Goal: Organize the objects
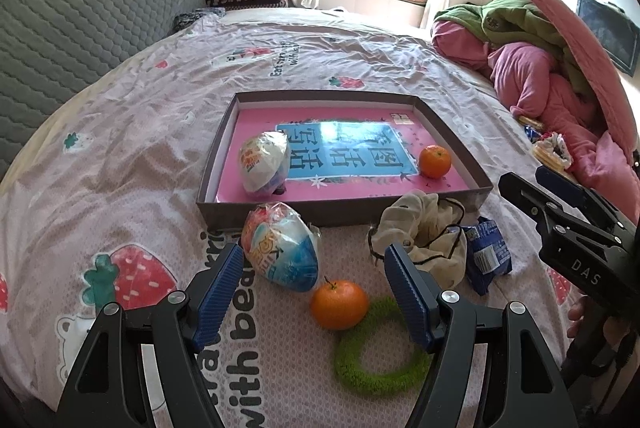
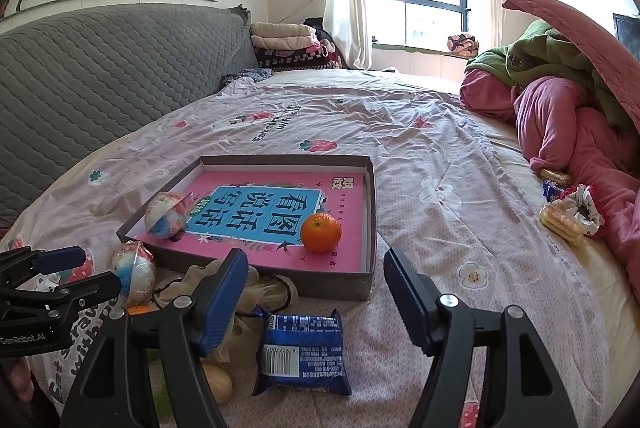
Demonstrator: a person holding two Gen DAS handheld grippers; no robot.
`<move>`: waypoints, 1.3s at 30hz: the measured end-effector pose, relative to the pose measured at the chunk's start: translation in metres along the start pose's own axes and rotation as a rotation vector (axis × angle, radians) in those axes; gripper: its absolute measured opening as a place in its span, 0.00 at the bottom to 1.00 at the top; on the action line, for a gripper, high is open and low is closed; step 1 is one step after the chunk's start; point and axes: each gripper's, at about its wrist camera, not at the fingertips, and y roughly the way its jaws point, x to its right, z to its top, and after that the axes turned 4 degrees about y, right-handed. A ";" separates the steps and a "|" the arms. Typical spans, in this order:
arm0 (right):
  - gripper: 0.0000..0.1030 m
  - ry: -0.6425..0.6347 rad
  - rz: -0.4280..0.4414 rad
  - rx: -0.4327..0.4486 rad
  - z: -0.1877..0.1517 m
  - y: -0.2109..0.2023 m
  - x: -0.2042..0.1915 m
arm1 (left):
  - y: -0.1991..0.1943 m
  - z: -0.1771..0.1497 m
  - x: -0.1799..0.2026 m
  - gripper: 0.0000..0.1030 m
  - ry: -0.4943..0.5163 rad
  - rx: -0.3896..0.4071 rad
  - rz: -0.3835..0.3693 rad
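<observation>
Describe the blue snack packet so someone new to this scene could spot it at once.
Find the shallow box on the bed. Just in front of its near wall, beside a crumpled cream cloth bag, lies the snack packet. It is the only dark blue wrapper there, with a white barcode.

- Wrinkled matt cotton-like bedsheet (image 1: 160,99), printed.
- Matt cardboard tray (image 1: 340,214), glossy pink book cover (image 1: 352,183) inside.
- Crinkly shiny plastic-wrapped egg toy (image 1: 282,246).
- Smooth, faintly glossy peel on orange (image 1: 339,304).
- Fuzzy green ring (image 1: 380,368).
- Glossy foil snack packet (image 2: 302,354).
- Ribbed blue rubbery pads (image 1: 218,292), matt black plastic fingers.
- Quilted grey cloth headboard (image 2: 100,75).
</observation>
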 end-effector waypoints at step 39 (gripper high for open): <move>0.70 0.015 0.003 -0.030 -0.019 -0.014 0.003 | -0.005 -0.026 0.002 0.72 0.024 -0.074 -0.024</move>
